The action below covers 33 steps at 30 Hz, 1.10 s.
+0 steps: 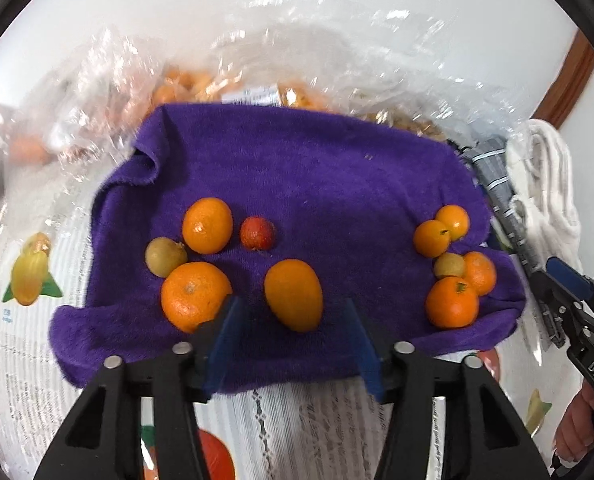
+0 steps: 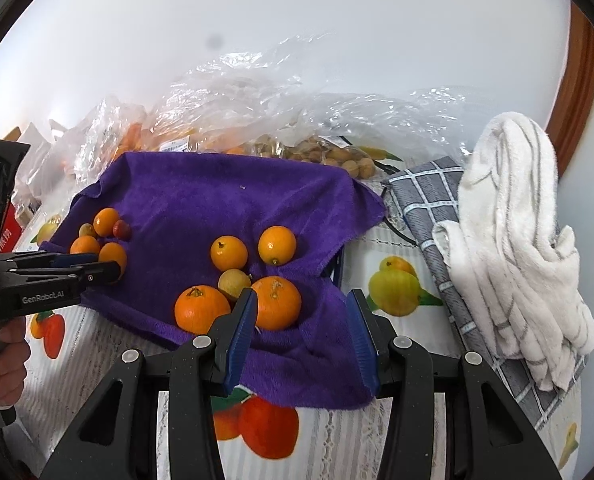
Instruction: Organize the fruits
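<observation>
A purple towel lies on the table with two groups of fruit. The left group has two oranges, an oval orange fruit, a small red fruit and a yellowish fruit. The right group has several oranges and one yellowish fruit. My left gripper is open with the oval orange fruit between its fingers, untouched. My right gripper is open and empty, just in front of the right group, beside an orange.
Clear plastic bags of fruit lie behind the towel. A grey checked cloth and a white striped towel lie to the right. The tablecloth has fruit prints. A white wall stands behind.
</observation>
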Motion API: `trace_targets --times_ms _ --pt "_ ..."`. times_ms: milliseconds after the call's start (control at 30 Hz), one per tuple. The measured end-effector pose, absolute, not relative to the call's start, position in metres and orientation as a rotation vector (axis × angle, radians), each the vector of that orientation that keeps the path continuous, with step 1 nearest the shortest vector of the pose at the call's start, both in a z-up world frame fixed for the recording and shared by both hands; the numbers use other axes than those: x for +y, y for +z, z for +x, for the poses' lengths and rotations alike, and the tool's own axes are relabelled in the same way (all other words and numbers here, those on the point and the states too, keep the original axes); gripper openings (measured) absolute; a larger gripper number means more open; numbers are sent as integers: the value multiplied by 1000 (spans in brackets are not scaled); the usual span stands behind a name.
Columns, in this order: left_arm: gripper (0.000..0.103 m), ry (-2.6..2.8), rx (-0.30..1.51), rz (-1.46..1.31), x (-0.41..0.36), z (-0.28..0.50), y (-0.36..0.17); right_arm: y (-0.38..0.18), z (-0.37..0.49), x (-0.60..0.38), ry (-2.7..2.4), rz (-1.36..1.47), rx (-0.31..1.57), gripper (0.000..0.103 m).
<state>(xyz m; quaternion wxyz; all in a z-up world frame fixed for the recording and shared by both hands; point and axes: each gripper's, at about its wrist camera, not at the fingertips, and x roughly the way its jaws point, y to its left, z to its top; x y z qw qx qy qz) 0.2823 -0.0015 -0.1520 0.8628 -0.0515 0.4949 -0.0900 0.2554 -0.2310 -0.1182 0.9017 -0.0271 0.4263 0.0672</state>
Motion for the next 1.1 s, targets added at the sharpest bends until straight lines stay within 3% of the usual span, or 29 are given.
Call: trace_targets --times_ms 267,500,833,867,933,1100 --pt "64 -171 943 -86 7 232 -102 -81 216 -234 111 -23 830 47" --pt "81 -133 793 -35 6 159 -48 -43 157 -241 116 26 760 67" --pt "99 -69 640 -47 6 65 -3 -26 83 -250 116 47 751 71" --pt "101 -64 633 -51 6 57 -1 -25 77 -251 109 44 752 73" --pt "102 -63 622 -53 5 44 2 -23 65 -252 102 35 730 89" --pt "102 -54 615 -48 2 22 6 -14 34 -253 102 32 675 101"
